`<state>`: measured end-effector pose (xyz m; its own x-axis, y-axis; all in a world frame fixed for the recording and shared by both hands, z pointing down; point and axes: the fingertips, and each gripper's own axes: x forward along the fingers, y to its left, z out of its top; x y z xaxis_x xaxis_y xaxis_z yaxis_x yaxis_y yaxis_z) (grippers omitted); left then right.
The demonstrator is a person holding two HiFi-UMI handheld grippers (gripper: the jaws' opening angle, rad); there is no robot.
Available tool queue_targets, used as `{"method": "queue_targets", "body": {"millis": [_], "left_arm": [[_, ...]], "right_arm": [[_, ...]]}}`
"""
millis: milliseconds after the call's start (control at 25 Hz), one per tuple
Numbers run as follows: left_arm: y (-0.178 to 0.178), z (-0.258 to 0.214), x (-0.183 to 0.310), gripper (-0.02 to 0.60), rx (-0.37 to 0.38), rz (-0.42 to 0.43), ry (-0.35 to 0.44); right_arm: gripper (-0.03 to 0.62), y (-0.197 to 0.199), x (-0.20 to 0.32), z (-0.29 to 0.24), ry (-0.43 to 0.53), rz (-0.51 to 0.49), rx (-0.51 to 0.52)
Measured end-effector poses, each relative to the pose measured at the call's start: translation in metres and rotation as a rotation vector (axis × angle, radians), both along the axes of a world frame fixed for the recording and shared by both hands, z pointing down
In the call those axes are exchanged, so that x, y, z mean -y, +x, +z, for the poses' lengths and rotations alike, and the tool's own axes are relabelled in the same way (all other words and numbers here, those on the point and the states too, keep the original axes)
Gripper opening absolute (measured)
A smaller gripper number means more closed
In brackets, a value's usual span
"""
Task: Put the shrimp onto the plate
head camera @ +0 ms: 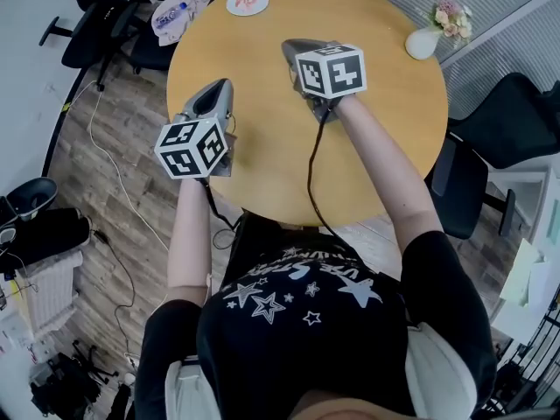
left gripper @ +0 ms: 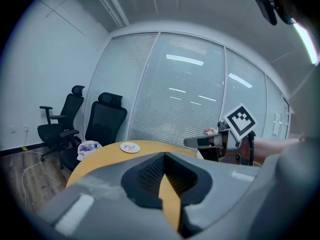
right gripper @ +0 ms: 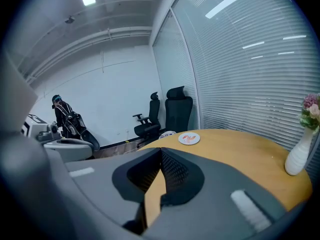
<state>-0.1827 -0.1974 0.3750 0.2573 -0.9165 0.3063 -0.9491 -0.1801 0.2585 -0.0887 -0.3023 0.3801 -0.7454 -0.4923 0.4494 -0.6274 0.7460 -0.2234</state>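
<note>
Shrimp (head camera: 249,2) lies on the plate (head camera: 231,5) at the far edge of the round tabletop (head camera: 262,173) in the head view, well apart from both grippers. The left gripper (head camera: 224,86) is over the tabletop's left edge and the right gripper (head camera: 289,45) nearer the middle. Both point toward the far side, and neither holds anything. A vase (head camera: 423,42) of flowers stands near the right edge (office chairs stand around the tabletop).

In the left gripper view, the jaws meet at their tips with nothing between them. Only a sliver of tabletop shows through the hollow behind the tips. The plate with the shrimp sits far ahead, a little left of the jaws. The right gripper (left gripper: 189,142) shows off to the right, raised above the tabletop.

In the right gripper view, the jaws are likewise closed tip to tip and empty, with the same wedge of tabletop showing behind them. The plate with the shrimp lies far ahead, slightly right of the jaws. The vase stands at the frame's right edge.
</note>
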Motion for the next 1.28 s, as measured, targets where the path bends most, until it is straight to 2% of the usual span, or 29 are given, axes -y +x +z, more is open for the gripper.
{"method": "queue_targets", "body": {"millis": [520,880,1280], "left_arm": [[0.063,-0.017,-0.07,0.002,0.003,-0.059,0.032],[0.098,-0.014,-0.115,0.002,0.011,-0.101,0.017],[0.105,-0.004,-0.147,0.002,0.015,-0.097,-0.008]], "right_arm": [[0.002,0.063,-0.091,-0.012,0.018,-0.076,0.006],[0.002,0.106,-0.138,-0.014,0.083,-0.094,0.012],[0.002,0.112,-0.173,-0.008,0.074,-0.097,0.02]]}}
